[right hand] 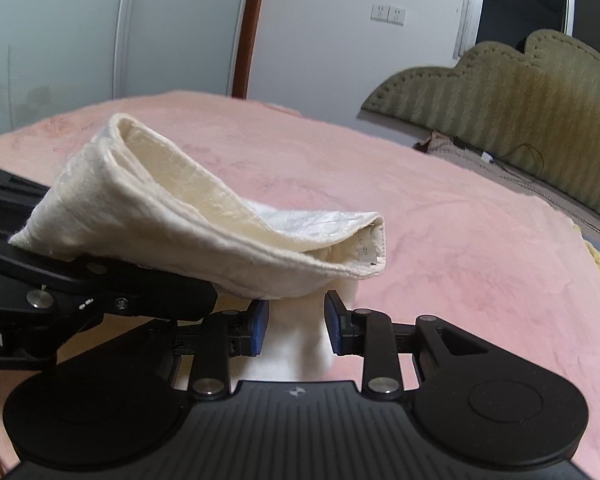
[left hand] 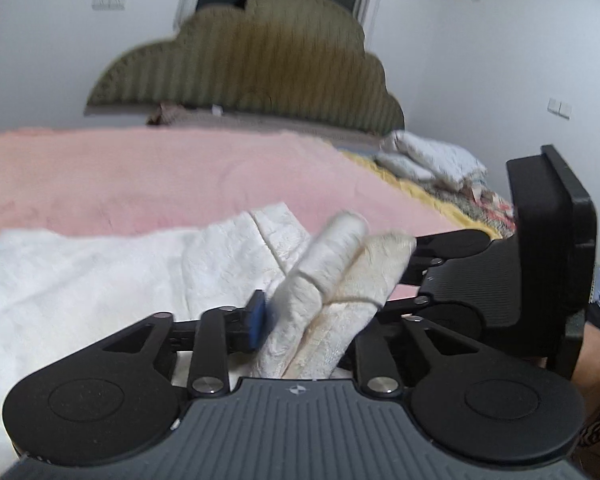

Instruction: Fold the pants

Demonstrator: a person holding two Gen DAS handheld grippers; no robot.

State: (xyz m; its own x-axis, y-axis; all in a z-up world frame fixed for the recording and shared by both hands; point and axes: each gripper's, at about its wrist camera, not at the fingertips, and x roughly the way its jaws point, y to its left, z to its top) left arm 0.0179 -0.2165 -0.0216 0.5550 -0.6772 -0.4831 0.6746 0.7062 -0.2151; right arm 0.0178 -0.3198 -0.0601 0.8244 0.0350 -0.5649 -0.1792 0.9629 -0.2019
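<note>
White textured pants (left hand: 80, 280) lie on a pink blanket (left hand: 140, 176). My left gripper (left hand: 300, 320) is shut on a bunched edge of the pants (left hand: 332, 276), which sticks up between its fingers; only its blue left pad shows. My right gripper (right hand: 296, 324) holds white cloth between its blue pads (right hand: 260, 326), jaws partly apart around it. In the right wrist view the lifted edge (right hand: 204, 216) drapes over the left gripper's body (right hand: 80, 292). The right gripper's black body (left hand: 540, 248) sits close to the right of the left one.
A green scalloped headboard (left hand: 252, 60) stands at the far side of the bed against a white wall. Folded pale bedding (left hand: 428, 160) and a yellow cover (left hand: 440, 200) lie at the right. A door frame (right hand: 252, 28) shows behind the bed.
</note>
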